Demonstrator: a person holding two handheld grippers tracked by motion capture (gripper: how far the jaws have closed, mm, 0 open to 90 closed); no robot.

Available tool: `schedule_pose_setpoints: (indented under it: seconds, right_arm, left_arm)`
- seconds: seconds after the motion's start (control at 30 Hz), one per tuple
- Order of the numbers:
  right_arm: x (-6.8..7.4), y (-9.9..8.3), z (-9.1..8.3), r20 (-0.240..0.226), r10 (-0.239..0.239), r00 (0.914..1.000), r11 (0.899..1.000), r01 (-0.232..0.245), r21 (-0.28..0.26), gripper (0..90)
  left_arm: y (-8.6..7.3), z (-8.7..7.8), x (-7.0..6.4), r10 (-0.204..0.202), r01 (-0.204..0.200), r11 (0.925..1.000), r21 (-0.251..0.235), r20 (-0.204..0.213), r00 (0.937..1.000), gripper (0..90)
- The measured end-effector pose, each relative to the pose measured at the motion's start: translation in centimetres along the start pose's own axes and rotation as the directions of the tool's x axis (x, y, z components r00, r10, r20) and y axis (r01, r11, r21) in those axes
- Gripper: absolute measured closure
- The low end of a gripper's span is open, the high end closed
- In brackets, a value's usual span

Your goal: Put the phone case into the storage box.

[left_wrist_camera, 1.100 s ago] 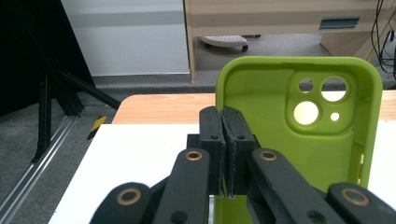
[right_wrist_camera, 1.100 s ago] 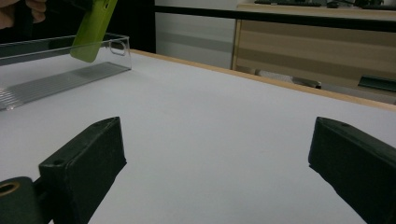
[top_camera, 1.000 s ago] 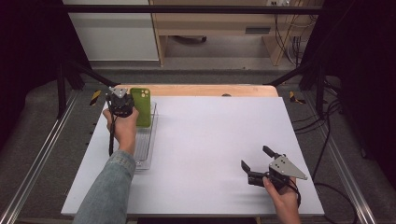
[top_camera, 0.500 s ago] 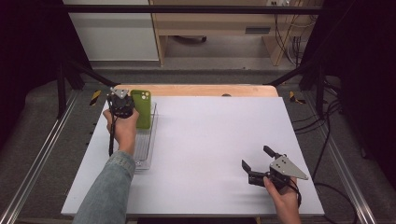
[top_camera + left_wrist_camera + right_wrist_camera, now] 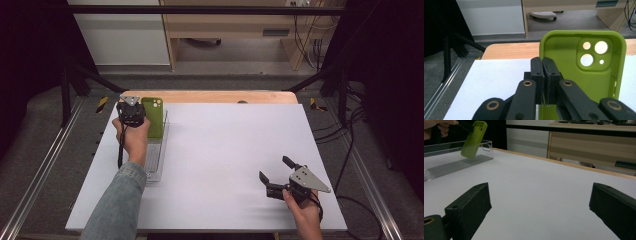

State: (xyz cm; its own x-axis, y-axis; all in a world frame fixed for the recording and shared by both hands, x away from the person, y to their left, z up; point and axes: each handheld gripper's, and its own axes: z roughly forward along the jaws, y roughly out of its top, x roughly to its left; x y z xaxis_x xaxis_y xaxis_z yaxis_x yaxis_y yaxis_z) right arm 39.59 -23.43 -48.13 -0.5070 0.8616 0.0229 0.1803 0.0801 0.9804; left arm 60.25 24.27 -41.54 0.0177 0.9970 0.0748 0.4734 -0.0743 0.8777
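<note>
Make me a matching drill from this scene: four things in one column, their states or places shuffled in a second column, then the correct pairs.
Things:
1. green phone case
2. clear tray
3. left tool
4. right tool

States or places:
A. jaws spread wide, nothing between them, low over the near right of the table
B. tilted, gripped by its edge, lower end down inside the tray
C. lying along the left part of the white tabletop
D. jaws pressed together on a thin edge

Pairs: 1-B, 2-C, 3-D, 4-A

Matt green case (image 5: 584,75); clear plastic tray (image 5: 159,155)
</note>
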Motion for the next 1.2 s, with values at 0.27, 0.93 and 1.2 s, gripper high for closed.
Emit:
schedule_pose_setpoints:
  seconds: [0.27, 0.93, 1.2]
  right_arm:
    - [0.0, 0.0, 0.0, -0.001, -0.001, 1.0, 1.0, 0.001, 0.001, 3.9]
    - [0.0, 0.0, 0.0, -0.004, 0.003, 1.0, 1.0, -0.003, 0.002, 3.9]
    - [0.0, 0.0, 0.0, -0.005, 0.002, 1.0, 1.0, -0.002, 0.004, 3.9]
  left_arm:
    - [-0.1, 0.3, -0.2, 0.003, -0.003, 1.0, -0.005, -0.006, 1.0, 87.3]
    - [-0.2, 1.3, -0.6, -0.038, 0.038, 0.9991, -0.018, -0.01, 0.9992, 86.3]
    - [0.5, -0.2, -0.6, -0.027, 0.026, 0.9969, -0.073, -0.013, 0.9995, 60.6]
